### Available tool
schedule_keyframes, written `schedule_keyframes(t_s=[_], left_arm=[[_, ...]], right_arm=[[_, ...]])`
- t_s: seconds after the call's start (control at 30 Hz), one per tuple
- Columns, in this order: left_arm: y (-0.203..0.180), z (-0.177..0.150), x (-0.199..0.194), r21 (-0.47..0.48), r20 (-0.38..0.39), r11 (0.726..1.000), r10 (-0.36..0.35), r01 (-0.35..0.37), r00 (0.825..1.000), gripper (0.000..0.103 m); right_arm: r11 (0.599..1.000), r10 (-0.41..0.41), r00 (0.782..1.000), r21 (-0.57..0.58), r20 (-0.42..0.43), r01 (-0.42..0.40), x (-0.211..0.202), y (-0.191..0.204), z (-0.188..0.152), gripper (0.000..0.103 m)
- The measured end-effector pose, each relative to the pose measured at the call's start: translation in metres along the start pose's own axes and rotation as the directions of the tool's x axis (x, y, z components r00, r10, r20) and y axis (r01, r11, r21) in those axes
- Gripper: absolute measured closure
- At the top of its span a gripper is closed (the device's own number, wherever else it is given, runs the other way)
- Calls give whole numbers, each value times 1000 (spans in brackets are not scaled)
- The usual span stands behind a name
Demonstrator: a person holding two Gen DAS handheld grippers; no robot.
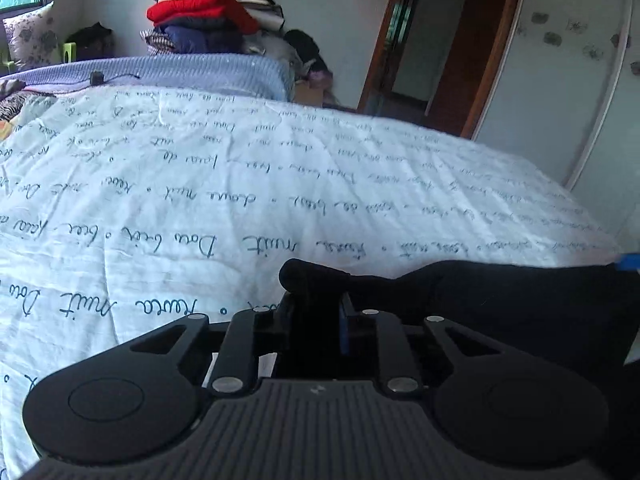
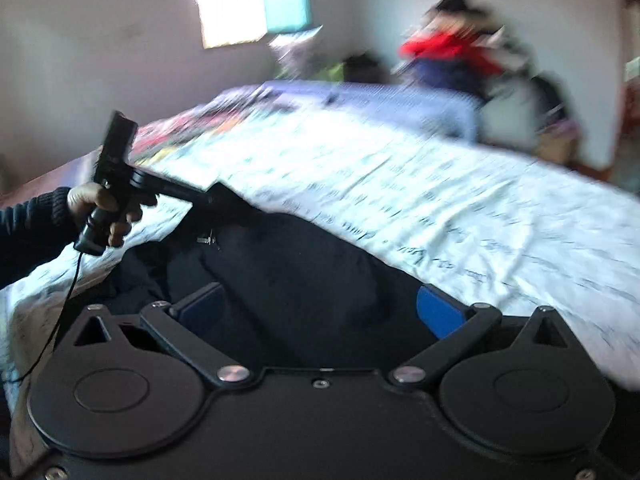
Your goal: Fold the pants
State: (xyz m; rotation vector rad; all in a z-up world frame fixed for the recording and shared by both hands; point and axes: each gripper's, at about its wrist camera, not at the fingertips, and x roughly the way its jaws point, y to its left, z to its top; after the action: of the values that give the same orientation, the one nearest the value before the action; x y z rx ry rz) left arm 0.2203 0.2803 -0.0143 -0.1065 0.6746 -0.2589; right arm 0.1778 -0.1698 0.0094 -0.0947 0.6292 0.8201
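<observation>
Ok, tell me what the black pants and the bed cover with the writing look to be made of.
Black pants: soft matte fabric, probably a knit or cotton blend; it bunches into a limp roll where the left gripper pinches it, with no sheen. Bed cover: thin white woven cloth, likely cotton, printed with script; fine creases, flat finish.

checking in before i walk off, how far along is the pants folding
Early on. Done: the left gripper has pinched a bunched edge of the black pants between its fingers. In hand: the right gripper hangs open over the dark cloth, gripping nothing. Left: no neat fold shows; the pants lie rumpled on the white lettered bedcover, so every fold remains.
</observation>
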Motion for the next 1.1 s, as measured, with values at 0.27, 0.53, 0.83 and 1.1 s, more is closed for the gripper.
schedule_keyframes(t_s=[0.27, 0.53, 0.83, 1.1], left_arm=[[-4, 2, -20, 13, 49, 999, -40, 39, 998, 85], [-11, 9, -51, 25, 132, 991, -131, 128, 983, 95], [11, -6, -19, 12, 1, 997, -77, 77, 997, 77], [46, -14, 22, -105, -111, 985, -152, 140, 982, 46]], right_arm=[[988, 99, 965, -95, -244, -125, 81, -65, 34, 3], [974, 198, 902, -24, -383, -224, 129, -94, 33, 32], [954, 280, 849, 32, -449, -298, 134, -87, 35, 97], [956, 274, 846, 30, -458, -293, 139, -88, 34, 86]])
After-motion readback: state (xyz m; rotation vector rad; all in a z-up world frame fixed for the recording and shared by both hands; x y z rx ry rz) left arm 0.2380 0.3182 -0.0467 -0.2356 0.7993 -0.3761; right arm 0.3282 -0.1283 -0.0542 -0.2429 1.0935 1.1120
